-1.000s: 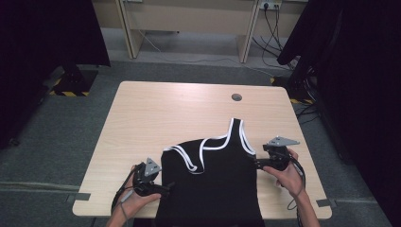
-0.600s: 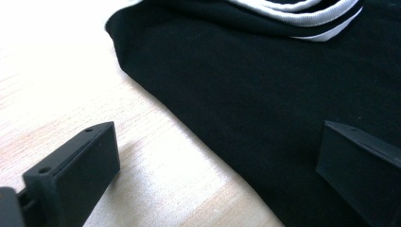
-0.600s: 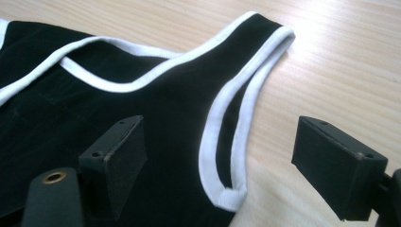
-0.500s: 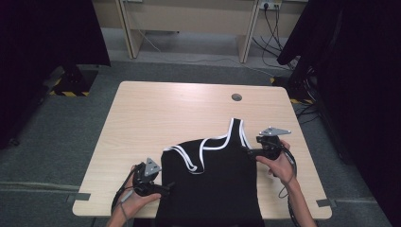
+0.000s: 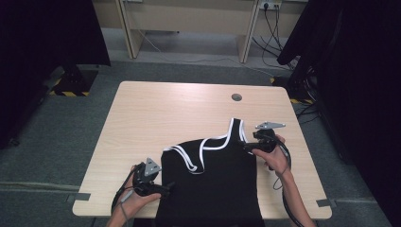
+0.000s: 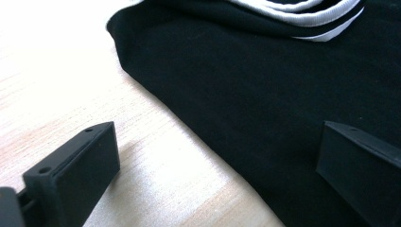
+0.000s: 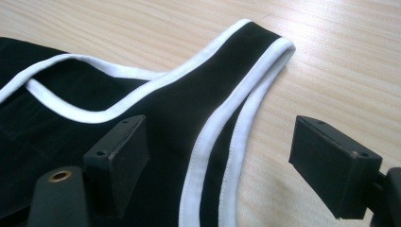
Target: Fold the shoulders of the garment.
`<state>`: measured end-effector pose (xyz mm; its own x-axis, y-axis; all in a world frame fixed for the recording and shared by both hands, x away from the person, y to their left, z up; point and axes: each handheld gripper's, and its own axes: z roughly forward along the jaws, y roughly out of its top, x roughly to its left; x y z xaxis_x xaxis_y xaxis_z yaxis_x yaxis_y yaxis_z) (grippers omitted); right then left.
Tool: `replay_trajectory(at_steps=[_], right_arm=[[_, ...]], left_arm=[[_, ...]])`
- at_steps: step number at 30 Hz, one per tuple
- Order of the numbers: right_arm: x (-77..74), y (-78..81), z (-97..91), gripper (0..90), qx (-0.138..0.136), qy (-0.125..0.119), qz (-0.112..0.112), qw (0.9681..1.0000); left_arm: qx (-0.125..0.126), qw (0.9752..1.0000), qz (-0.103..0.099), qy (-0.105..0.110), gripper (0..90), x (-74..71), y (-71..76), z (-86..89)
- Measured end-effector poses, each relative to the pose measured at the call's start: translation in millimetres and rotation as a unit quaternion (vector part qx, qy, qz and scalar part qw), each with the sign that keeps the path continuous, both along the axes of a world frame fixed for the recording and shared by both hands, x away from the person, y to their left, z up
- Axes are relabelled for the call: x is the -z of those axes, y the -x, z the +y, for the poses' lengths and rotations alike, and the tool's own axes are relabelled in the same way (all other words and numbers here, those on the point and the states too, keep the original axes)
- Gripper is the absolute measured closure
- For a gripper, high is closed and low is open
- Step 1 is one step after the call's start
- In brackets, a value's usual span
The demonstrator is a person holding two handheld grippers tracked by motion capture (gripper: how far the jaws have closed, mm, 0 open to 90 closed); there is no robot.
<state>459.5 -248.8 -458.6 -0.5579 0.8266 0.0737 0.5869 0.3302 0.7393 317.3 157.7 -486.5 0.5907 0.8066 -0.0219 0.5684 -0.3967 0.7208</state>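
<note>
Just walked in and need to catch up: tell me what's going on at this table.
A person works on a black sleeveless top with white trim spread on the light wooden table, a gripper in each hand. The right gripper straddles the shoulder strap, jaws wide apart and not pinching it. The left gripper sits at the top's left edge, jaws open, one over wood, one over fabric.

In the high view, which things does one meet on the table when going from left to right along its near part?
left gripper with jaws open → black tank top with white trim → right gripper, jaws open at the shoulder strap → bare table.
</note>
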Motion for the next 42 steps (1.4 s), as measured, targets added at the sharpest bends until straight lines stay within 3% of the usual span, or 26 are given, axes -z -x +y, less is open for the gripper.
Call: replay_trajectory(at_steps=[14, 22, 23, 25, 28, 31, 35, 37, 42], right_arm=[[3.0, -31.7, 14.5, 22.2, 0.014, 0.009, 0.013, 0.9998], [12.4, -40.0, 26.7, 30.3, 0.009, 0.042, 0.023, 0.9988], [14.2, -40.0, 27.2, 30.8, 0.008, 0.046, 0.013, 0.9988], [14.4, -40.0, 26.6, 40.5, 0.0, 0.043, 0.007, 0.999], [11.9, -38.9, 26.1, 66.1, -0.015, 0.039, 0.01, 0.9991], [12.0, -38.5, 25.5, 80.7, -0.03, 0.029, 0.014, 0.999], [10.6, -35.4, 28.4, 83.9, -0.039, 0.033, 0.004, 0.9987], [6.1, -32.1, 29.8, 84.0, -0.044, 0.02, -0.009, 0.9988], [-10.5, -14.3, 36.8, 83.9, -0.066, 0.016, -0.042, 0.9968]], left_arm=[[0.0, 1.0, 0.0, 0.0, 0.0, 0.0, 0.0, 0.1], [-0.001, 1.0, 0.0, 0.0, 0.0, 0.0, 0.0, 0.0], [-0.001, 1.0, 0.0, -0.001, 0.0, 0.0, -0.1, 0.1], [-0.001, 1.0, -0.001, -0.001, 0.0, 0.0, -0.1, 0.1], [-0.002, 1.0, 0.0, 0.0, 0.0, 0.0, 0.0, 0.0], [-0.002, 1.0, 0.0, 0.0, 0.0, 0.0, 0.0, 0.1], [-0.002, 1.0, -0.001, 0.0, 0.0, 0.1, -0.1, 0.1], [-0.002, 1.0, 0.0, 0.0, 0.0, 0.0, 0.0, 0.1], [-0.002, 1.0, 0.0, 0.0, 0.0, 0.0, 0.0, 0.1]])
